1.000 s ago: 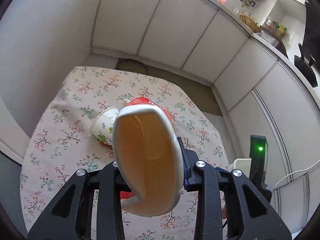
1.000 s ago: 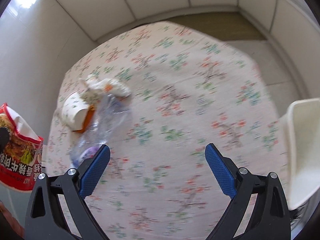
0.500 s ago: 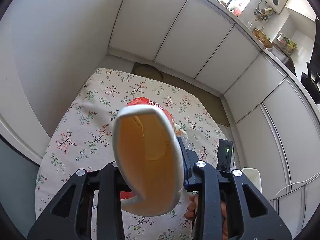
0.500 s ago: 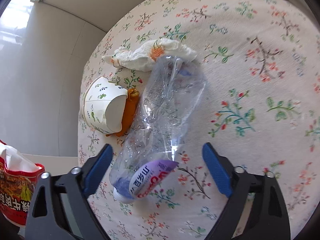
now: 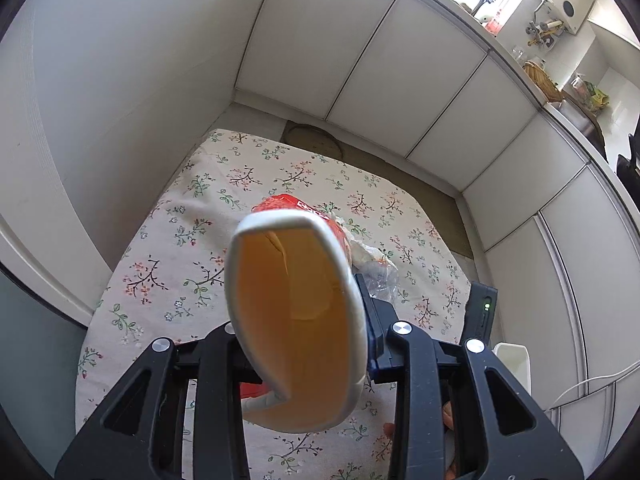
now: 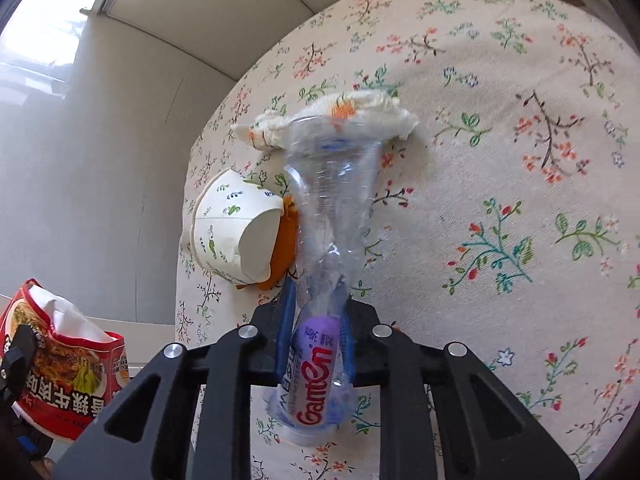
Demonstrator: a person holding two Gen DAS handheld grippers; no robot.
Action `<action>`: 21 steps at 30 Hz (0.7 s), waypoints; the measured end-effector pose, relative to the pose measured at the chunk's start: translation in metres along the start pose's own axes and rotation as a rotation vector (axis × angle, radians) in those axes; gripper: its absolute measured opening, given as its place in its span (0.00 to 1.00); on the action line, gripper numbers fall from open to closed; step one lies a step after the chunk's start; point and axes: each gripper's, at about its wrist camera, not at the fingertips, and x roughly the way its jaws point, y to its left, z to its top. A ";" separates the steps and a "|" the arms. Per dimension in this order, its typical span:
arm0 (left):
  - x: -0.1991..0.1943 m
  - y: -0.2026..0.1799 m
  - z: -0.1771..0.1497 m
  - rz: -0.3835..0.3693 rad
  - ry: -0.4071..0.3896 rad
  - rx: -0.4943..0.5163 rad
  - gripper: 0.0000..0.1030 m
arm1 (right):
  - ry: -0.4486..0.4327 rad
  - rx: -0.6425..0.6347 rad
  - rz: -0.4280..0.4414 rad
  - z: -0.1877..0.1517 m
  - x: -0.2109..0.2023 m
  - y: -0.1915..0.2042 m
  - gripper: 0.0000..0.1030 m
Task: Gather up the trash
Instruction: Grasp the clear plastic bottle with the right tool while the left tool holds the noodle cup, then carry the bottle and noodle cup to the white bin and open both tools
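- The clear plastic bottle [image 6: 332,216] lies on the floral surface [image 6: 520,160], its purple-labelled end nearest the camera. The right tongs [image 6: 314,336] have just been closing and now pinch it near the label, the body crushed between the blue pads.
- Touching the bottle's far end is a crumpled tissue [image 6: 332,120]; just beside its left flank lie a squashed paper cup [image 6: 236,232] and an orange scrap [image 6: 286,236].
- The left tongs [image 5: 304,344] are clenched on a red noodle cup [image 5: 296,320], mouth toward the camera, off the bottle's left.
- Risks, as I judge: the thin, crumpled wall may buckle and slip from the pads; lifting could drag the tissue or nudge the paper cup away.
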 end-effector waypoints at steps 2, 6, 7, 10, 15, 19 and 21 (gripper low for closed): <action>0.000 -0.001 0.000 0.005 -0.003 0.001 0.31 | -0.014 -0.015 -0.011 0.001 -0.008 -0.001 0.18; 0.001 -0.004 0.002 0.003 -0.010 -0.002 0.31 | -0.044 -0.038 -0.028 0.004 -0.027 -0.005 0.18; 0.001 -0.005 0.002 0.000 -0.012 -0.002 0.31 | -0.052 -0.043 -0.029 0.005 -0.034 -0.008 0.18; 0.003 -0.009 0.003 -0.008 -0.013 -0.004 0.31 | -0.083 -0.058 -0.037 0.010 -0.052 -0.011 0.18; 0.007 -0.021 0.003 -0.031 -0.015 0.004 0.31 | -0.144 -0.076 -0.051 0.017 -0.084 -0.017 0.18; 0.011 -0.038 0.002 -0.058 -0.011 0.016 0.31 | -0.182 -0.095 -0.076 0.020 -0.106 -0.024 0.18; 0.015 -0.046 0.001 -0.070 -0.009 0.022 0.31 | -0.197 -0.100 -0.088 0.022 -0.118 -0.030 0.18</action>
